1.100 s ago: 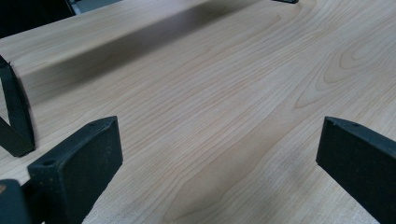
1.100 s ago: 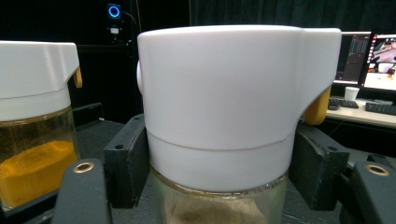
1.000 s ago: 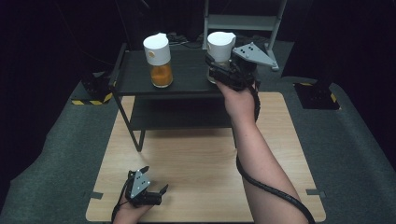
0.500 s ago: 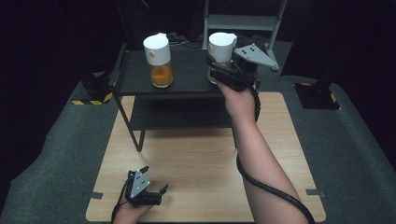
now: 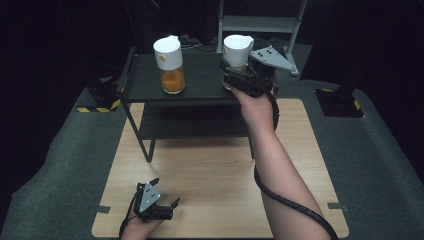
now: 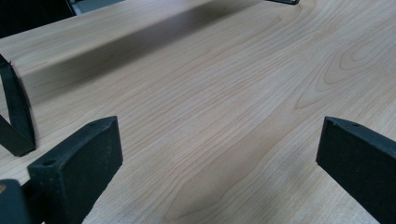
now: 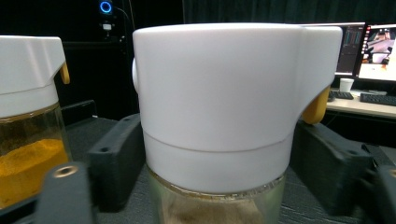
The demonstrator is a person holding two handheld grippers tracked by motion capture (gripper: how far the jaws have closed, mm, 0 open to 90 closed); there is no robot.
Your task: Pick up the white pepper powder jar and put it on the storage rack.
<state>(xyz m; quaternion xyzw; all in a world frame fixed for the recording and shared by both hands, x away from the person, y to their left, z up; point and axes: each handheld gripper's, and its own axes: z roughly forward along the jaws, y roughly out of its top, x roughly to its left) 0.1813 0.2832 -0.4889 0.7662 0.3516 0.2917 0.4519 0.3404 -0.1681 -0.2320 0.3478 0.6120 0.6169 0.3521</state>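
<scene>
A glass jar with a white lid [image 5: 237, 50] stands at the right of a black shelf's top [image 5: 200, 75]. My right gripper [image 5: 235, 80] is shut on it; in the right gripper view the two black jaws press both sides of the jar [image 7: 224, 107] just under the lid. A second white-lidded jar [image 5: 170, 65] with orange powder stands to its left [image 7: 28, 116], untouched. My left gripper [image 5: 166, 191] rests low over the wooden table [image 5: 210, 170] at the front left. It is open, with only bare wood [image 6: 219, 144] between its jaws.
The black shelf has a lower level and thin legs [image 5: 145, 145] that stand on the table's far half; one leg [image 6: 16, 121] is close to my left gripper. Dark grey floor [image 5: 60, 165] surrounds the table. A metal stand [image 5: 260, 22] rises behind the shelf.
</scene>
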